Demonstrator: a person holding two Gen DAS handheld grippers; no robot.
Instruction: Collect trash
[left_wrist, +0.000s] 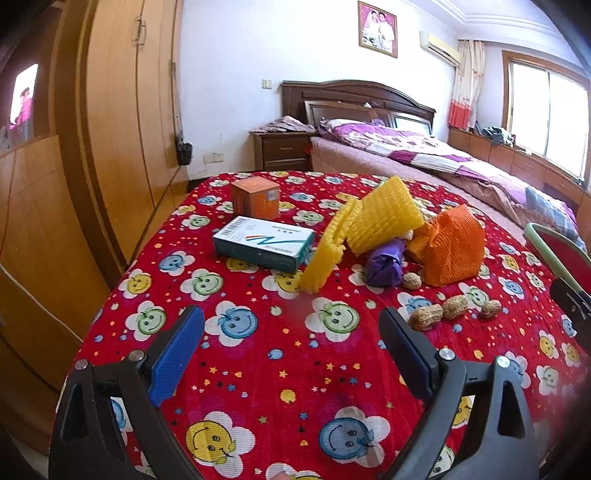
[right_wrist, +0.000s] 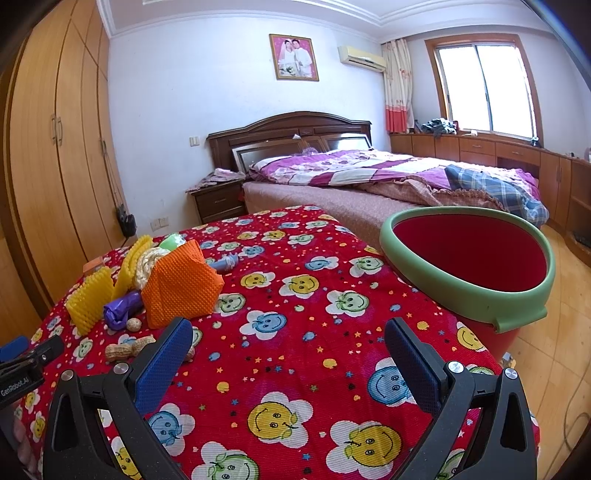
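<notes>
On the worktop (left_wrist: 258, 369) draped in a red smiley-flower cloth, the litter lies in a heap, running left to right: a small orange cardboard cube box (left_wrist: 255, 196), a flat white-and-teal medicine carton (left_wrist: 263, 243), two yellow foam fruit nets (left_wrist: 369, 229), a crumpled purple wrapper (left_wrist: 386, 266), an orange foam net (left_wrist: 452, 245), and peanut shells (left_wrist: 452, 312) nearest the camera. The left claw (left_wrist: 291, 343) hangs over the cloth short of the heap, jaws spread wide, holding nothing. The right claw (right_wrist: 288, 354) is likewise wide and empty. Just off the worktop's right edge stands a red bucket with a green rim (right_wrist: 517, 295), touching the cloth's edge.
</notes>
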